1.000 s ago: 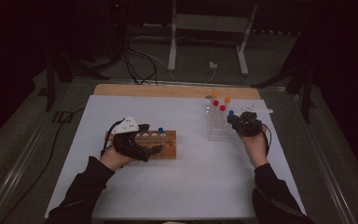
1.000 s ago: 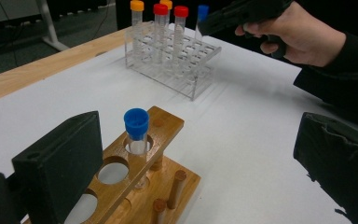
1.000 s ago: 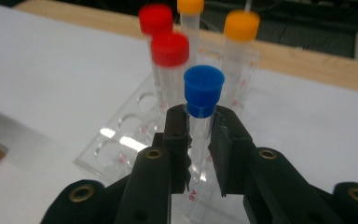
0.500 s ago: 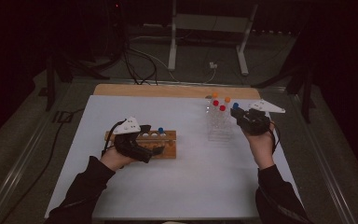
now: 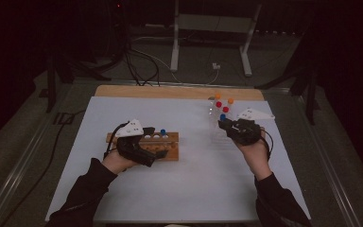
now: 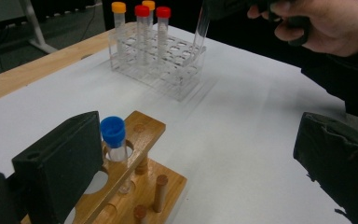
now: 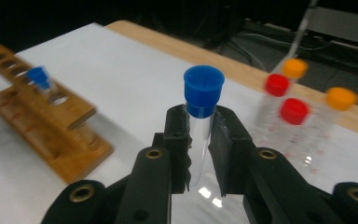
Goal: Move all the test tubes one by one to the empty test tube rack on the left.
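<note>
The right gripper [image 7: 199, 140] is pinching a clear test tube with a blue cap [image 7: 203, 91]; its fingers [image 7: 177, 140] are pressing on the glass just below the cap, and the tube is standing upright between them. In the high view the right gripper [image 5: 229, 126] is hanging beside the clear plastic rack [image 5: 217, 135] at the right of the table [image 5: 194, 189]. In the left gripper view the lower end of the held tube [image 6: 201, 30] is showing above the near corner of the clear plastic rack [image 6: 168, 74], clear of its holes.

The clear plastic rack is holding four capped tubes: two with red caps [image 6: 142, 10] and two with orange caps [image 6: 118, 7], all standing upright at its far side.

The left gripper [image 5: 139, 146] is resting at the wooden rack [image 5: 168, 146] on the left of the table, well apart from the right gripper. Its fingers [image 6: 60, 158] are standing spread wide, with one finger just beside the end of the wooden rack [image 6: 144, 135] and nothing pinched between them. A second blue-capped tube [image 6: 113, 133] is sitting upright in the end hole of the wooden rack; the other holes in view are standing open.

A white sheet is covering the table, and a strip of bare wood [image 5: 170, 91] is showing along its far edge.
</note>
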A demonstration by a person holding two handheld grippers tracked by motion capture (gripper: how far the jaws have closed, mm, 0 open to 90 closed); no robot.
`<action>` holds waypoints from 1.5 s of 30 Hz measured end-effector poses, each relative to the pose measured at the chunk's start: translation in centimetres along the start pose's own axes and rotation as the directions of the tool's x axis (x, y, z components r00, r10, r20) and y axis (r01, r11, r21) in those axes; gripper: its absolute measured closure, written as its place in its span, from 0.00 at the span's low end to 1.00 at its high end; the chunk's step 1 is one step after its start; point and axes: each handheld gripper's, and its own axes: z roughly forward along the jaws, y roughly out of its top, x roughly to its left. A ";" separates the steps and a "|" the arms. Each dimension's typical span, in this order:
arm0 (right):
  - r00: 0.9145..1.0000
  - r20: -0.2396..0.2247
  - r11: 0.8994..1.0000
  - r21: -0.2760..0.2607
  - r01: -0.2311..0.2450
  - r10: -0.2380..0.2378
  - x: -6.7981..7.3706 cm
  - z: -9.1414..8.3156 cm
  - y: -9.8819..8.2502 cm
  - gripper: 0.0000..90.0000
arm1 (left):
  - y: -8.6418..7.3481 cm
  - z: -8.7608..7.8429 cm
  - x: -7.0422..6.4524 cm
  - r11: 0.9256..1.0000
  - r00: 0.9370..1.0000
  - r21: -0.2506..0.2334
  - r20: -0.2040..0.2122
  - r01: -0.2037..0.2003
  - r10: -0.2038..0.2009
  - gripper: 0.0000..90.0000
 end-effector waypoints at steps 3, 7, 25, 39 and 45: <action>0.999 -0.034 1.000 0.015 0.013 -0.013 0.9 0.3 -0.1 0.86 | 0.1 0.0 -0.2 1.000 1.000 -0.008 0.004 -0.004 0.004 0.03; 0.997 -0.070 0.999 0.029 0.031 -0.029 1.9 0.5 -0.2 0.86 | 0.4 0.0 -0.5 1.000 1.000 -0.010 0.013 -0.010 0.010 0.03; 0.975 -0.194 0.989 0.083 0.126 -0.108 5.9 0.7 -1.0 0.86 | 1.5 0.3 -2.3 0.999 0.997 -0.036 0.075 -0.029 0.031 0.05; 0.947 -0.289 0.981 0.092 0.171 -0.138 8.3 0.3 -1.5 0.86 | 2.0 1.8 -3.7 0.999 0.991 -0.049 0.129 -0.023 0.029 0.15; 0.939 -0.311 0.979 0.088 0.185 -0.150 8.8 0.0 -1.5 0.86 | 2.0 2.5 -3.9 0.998 0.992 -0.055 0.126 -0.025 0.032 0.25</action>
